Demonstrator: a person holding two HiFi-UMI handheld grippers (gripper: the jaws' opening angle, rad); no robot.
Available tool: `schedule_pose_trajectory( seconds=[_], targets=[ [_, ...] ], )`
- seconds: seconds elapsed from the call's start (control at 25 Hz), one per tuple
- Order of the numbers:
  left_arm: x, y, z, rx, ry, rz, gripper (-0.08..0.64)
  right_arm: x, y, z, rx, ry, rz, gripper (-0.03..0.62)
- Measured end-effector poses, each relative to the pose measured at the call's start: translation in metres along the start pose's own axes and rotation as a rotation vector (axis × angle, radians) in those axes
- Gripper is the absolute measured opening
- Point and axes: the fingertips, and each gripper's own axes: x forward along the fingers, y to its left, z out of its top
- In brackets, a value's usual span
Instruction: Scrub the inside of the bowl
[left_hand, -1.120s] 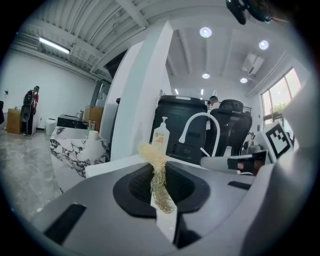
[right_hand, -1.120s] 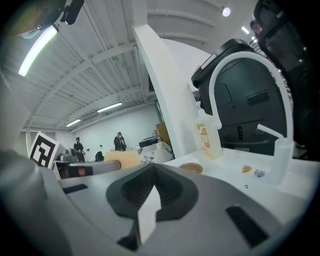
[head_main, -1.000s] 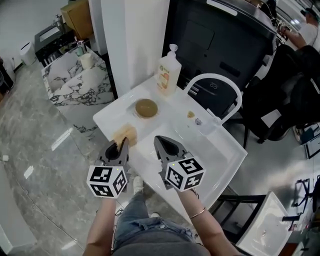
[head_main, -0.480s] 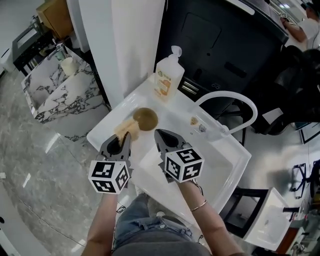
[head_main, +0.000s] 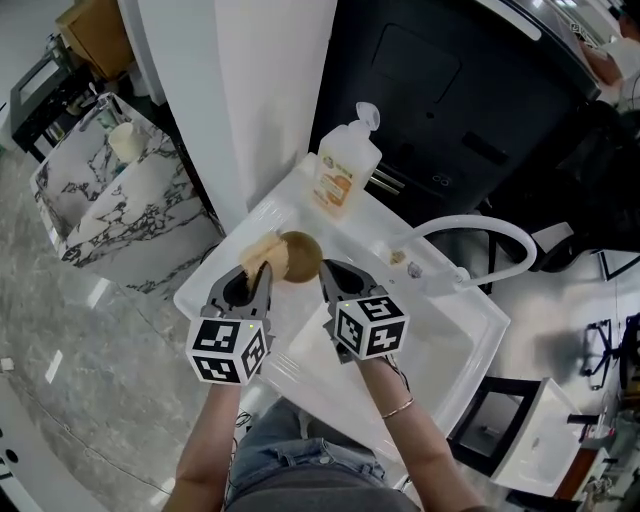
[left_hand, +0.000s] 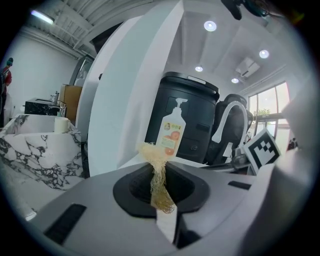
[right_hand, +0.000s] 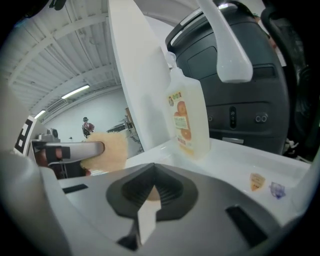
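Plainly, the scrub has not begun: the bowl (head_main: 300, 256) sits upright on the white counter (head_main: 275, 215) near its left edge, between that edge and the sunken basin (head_main: 425, 335), with the soap bottle (head_main: 346, 160) standing well behind it at the far corner. The left gripper (head_main: 261, 272) has its jaws clamped on a tan loofah scrubber (head_main: 256, 249). Only a thin strand is pinched and the bulk sticks out ahead, just beside the bowl's left rim. The right gripper (head_main: 327, 268) has its jaws drawn together. A tan patch shows through their hollow, which I take for the bowl beyond them rather than anything grasped, and the tips lie right at the bowl's right side. The main risk, as I judge it, is the unheld bowl: a push from the loofah could skid it toward the counter's left edge or tip it into the basin. The narrow pinch might also let the loofah pull free under pressure.
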Motion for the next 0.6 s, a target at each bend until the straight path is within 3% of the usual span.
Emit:
schedule_pose_trajectory(
  seconds=[0.32, 0.6],
  targets=[
    [0.028, 0.004, -0.007, 0.013, 0.041, -0.006, 0.046, 0.031, -0.031, -0.024, -0.002, 0.117, -0.039, 0.009],
    [0.047, 0.007, -0.01, 0.019, 0.061, 0.004, 0.046, 0.051, -0.04, -0.031, 0.049, 0.164, 0.021, 0.011]
  ],
)
